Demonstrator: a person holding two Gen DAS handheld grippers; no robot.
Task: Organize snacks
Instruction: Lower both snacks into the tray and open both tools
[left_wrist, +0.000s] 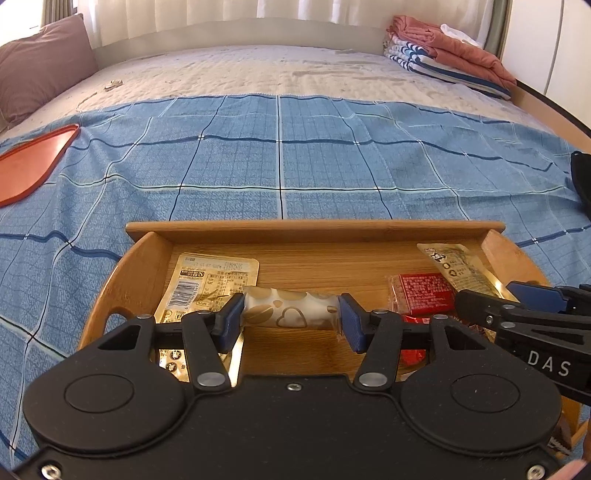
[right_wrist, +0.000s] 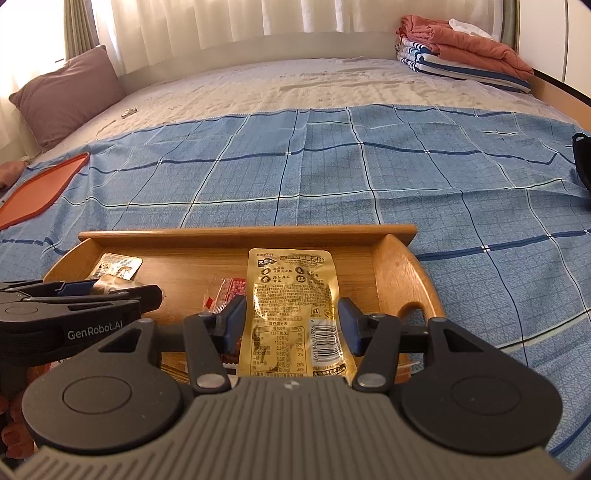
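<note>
A wooden tray (left_wrist: 314, 229) (right_wrist: 243, 234) with cut-out handles lies on the blue checked cloth. My left gripper (left_wrist: 291, 321) (right_wrist: 110, 291) is shut on a white snack bar with gold hearts (left_wrist: 291, 308), held crosswise just above the tray floor. My right gripper (right_wrist: 291, 325) (left_wrist: 506, 295) is shut on a gold snack packet (right_wrist: 291, 295) (left_wrist: 454, 269) by its two long edges, over the tray's right half. In the tray lie another gold packet (left_wrist: 210, 284) (right_wrist: 118, 267) at the left and red packets (left_wrist: 424, 295) (right_wrist: 229, 291) in the middle.
An orange flat tray (left_wrist: 33, 166) (right_wrist: 44, 188) lies on the cloth at far left. A mauve pillow (right_wrist: 70, 92) and folded blankets (right_wrist: 461, 55) sit at the bed's far corners. A black object (left_wrist: 581, 177) shows at the right edge.
</note>
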